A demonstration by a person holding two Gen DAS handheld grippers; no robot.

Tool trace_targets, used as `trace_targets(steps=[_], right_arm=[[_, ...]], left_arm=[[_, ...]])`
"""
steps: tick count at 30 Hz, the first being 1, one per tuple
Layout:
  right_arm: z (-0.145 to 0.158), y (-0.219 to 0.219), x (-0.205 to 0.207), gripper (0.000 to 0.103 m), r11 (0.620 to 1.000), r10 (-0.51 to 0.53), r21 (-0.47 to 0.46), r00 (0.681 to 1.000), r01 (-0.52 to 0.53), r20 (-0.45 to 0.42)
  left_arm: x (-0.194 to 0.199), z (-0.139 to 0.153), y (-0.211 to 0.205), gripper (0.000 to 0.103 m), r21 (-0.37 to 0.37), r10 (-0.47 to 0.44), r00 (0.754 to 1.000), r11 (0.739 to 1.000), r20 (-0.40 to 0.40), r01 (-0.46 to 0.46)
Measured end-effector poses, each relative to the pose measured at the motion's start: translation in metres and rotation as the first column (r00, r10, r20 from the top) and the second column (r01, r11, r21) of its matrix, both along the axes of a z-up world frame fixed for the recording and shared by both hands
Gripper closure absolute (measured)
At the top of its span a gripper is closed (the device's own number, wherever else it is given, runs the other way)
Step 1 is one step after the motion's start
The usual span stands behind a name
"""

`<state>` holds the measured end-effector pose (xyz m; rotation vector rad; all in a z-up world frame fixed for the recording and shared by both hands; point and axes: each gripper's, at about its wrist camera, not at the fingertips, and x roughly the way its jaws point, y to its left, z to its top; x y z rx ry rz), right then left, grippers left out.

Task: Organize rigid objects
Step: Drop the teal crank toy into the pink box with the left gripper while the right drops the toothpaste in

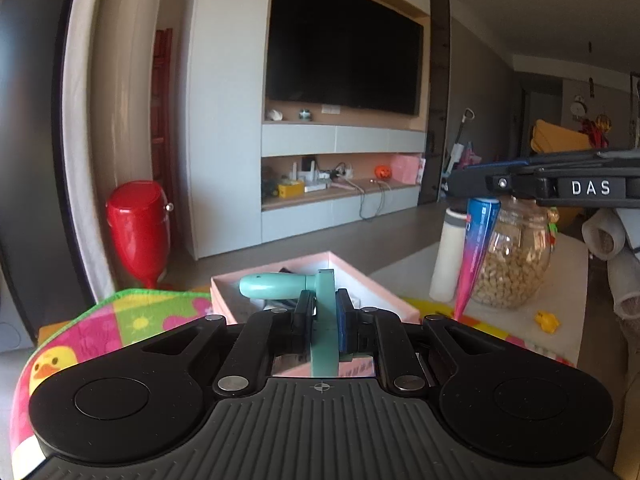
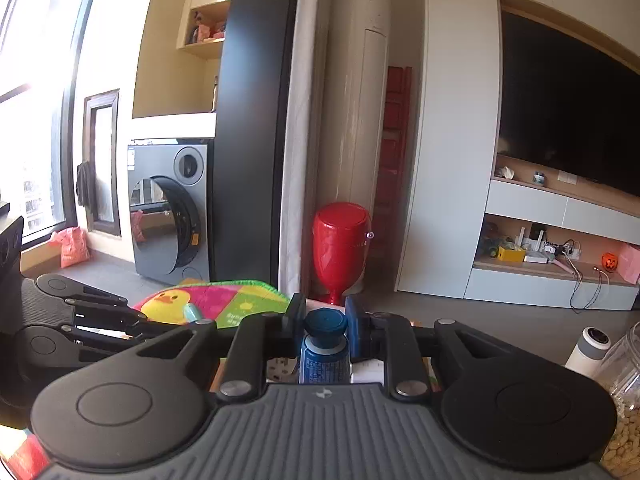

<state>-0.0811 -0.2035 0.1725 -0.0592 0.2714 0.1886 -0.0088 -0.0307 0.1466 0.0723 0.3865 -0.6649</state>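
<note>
L gripper (image 1: 325, 307) pinching teal tool (image 1: 280, 285), its end hiding behind pads; R gripper (image 2: 325, 322) pinching toothpaste tube (image 2: 324, 354), bottom cut off; both hanging over colourful mat (image 1: 160, 312), living rm w/ TV (image 1: 344, 40).

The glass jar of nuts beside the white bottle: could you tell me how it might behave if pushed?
The glass jar looks mostly full, so probably heavy. Its rounded belly and wide base suggest sliding rather than tipping. Being glass, it may break if knocked off the table.

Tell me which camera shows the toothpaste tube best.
The left wrist view: the toothpaste tube hangs in side view from the right gripper, nearly its whole tapering length visible in front of the glass jar. The right wrist view shows only the tube's blue cap and neck, seen end-on between the shut jaws.
</note>
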Motion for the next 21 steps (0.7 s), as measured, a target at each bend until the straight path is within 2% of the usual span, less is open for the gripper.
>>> trace_targets(steps=[4,6,8,12,14,17,19,20,21], right_arm=[[0.013,-0.015,0.051,0.083,0.998,-0.008,0.058,0.999,0.011,-0.052],[0.01,-0.02,0.084,0.083,0.997,-0.001,0.077,0.995,0.009,-0.102],[0.0,-0.022,0.124,0.082,0.996,0.036,0.092,0.979,-0.018,-0.201],[-0.03,-0.037,0.187,0.08,0.989,-0.046,0.118,0.946,0.089,-0.32],[-0.047,-0.046,0.187,0.08,0.989,-0.07,0.1,0.944,0.107,-0.322],[-0.07,-0.049,0.154,0.077,0.997,-0.055,0.03,0.959,0.066,-0.279],[-0.089,-0.048,0.125,0.066,0.999,-0.032,-0.039,0.971,0.023,-0.235],[-0.099,-0.048,0.113,0.056,0.998,-0.024,-0.069,0.975,0.008,-0.221],[-0.111,-0.045,0.103,0.05,0.995,-0.02,-0.098,0.976,-0.001,-0.218]], left_arm=[[0.054,-0.001,-0.02,0.088,-0.065,0.005,0.998,0.998,-0.059,-0.009],[0.086,-0.015,-0.03,0.087,-0.076,0.02,0.989,0.997,-0.146,-0.031],[0.114,-0.035,-0.038,0.086,-0.046,0.083,0.968,0.994,-0.236,-0.097],[0.128,-0.061,-0.029,0.086,-0.002,0.192,0.948,0.98,-0.254,-0.198],[0.119,-0.067,-0.019,0.086,0.025,0.231,0.947,0.973,-0.225,-0.231],[0.101,-0.074,-0.004,0.086,0.043,0.266,0.945,0.964,-0.19,-0.263],[0.095,-0.078,0.003,0.086,0.029,0.258,0.94,0.966,-0.222,-0.259],[0.095,-0.081,0.002,0.086,0.024,0.249,0.935,0.968,-0.252,-0.251],[0.093,-0.083,0.004,0.087,0.003,0.253,0.936,0.965,-0.243,-0.26]])
